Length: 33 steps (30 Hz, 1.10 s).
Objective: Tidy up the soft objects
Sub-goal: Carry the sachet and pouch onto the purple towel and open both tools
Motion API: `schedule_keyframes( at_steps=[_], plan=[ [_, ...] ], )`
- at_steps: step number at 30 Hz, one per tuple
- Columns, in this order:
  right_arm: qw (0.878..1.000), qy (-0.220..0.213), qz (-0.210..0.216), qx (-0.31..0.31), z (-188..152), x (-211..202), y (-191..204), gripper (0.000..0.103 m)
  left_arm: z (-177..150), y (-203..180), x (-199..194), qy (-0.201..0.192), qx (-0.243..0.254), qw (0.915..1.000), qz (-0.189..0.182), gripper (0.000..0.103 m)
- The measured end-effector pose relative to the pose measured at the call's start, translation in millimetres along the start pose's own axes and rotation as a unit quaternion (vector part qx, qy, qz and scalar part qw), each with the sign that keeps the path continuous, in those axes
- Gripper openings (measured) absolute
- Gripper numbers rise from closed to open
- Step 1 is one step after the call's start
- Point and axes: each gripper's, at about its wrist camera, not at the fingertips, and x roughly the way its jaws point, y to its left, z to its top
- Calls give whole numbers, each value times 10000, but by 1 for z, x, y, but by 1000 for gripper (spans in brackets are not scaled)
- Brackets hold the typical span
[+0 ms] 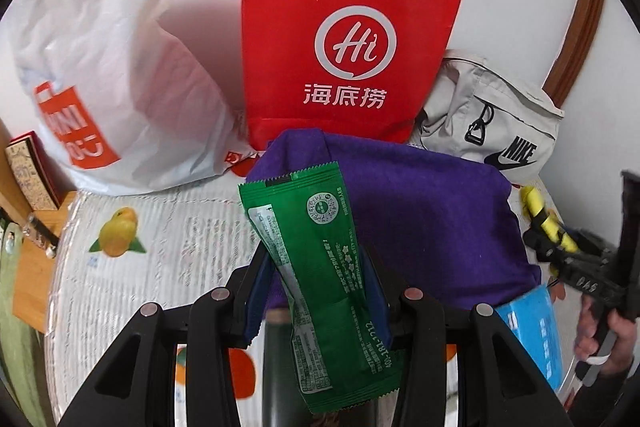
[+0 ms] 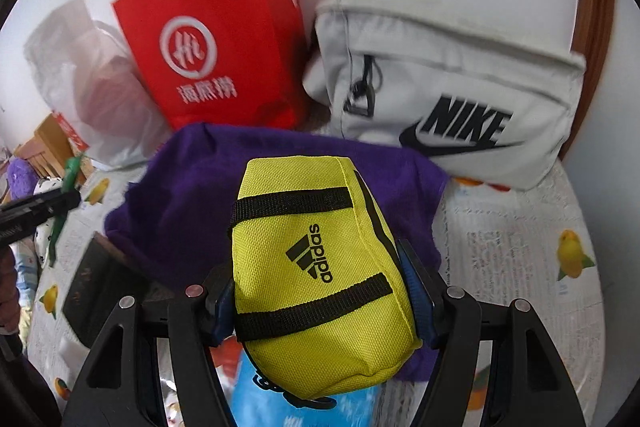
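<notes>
A green snack sachet (image 1: 316, 283), its print too small to be read, is clamped in the left hand-held gripper (image 1: 316, 291) above a purple cloth (image 1: 432, 219). A yellow pouch (image 2: 320, 275) marked "adidas" is gripped by the right hand-held gripper (image 2: 324, 303). Behind are listed a red "Hi" paper bag (image 1: 344, 35) and a grey "NIKE" bag (image 2: 452, 95) on the fruit-printed desk (image 1: 168, 223).

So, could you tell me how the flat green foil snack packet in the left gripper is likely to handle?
The green foil snack packet looks thin and probably light. Its glossy film may slip. It stands unsupported above the pads, so fairly stiff.
</notes>
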Motion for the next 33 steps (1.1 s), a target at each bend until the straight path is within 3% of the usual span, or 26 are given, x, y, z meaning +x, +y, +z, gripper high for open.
schedule_keyframes(
  at_steps=[15, 33],
  plan=[
    [9967, 791, 169, -27, 7, 56, -12, 70, 38, -18, 73, 504, -43, 9984, -238, 41],
    [9945, 952, 213, -383, 14, 73, 6, 87, 58, -27, 136, 1016, -27, 9948, -61, 43]
  ],
)
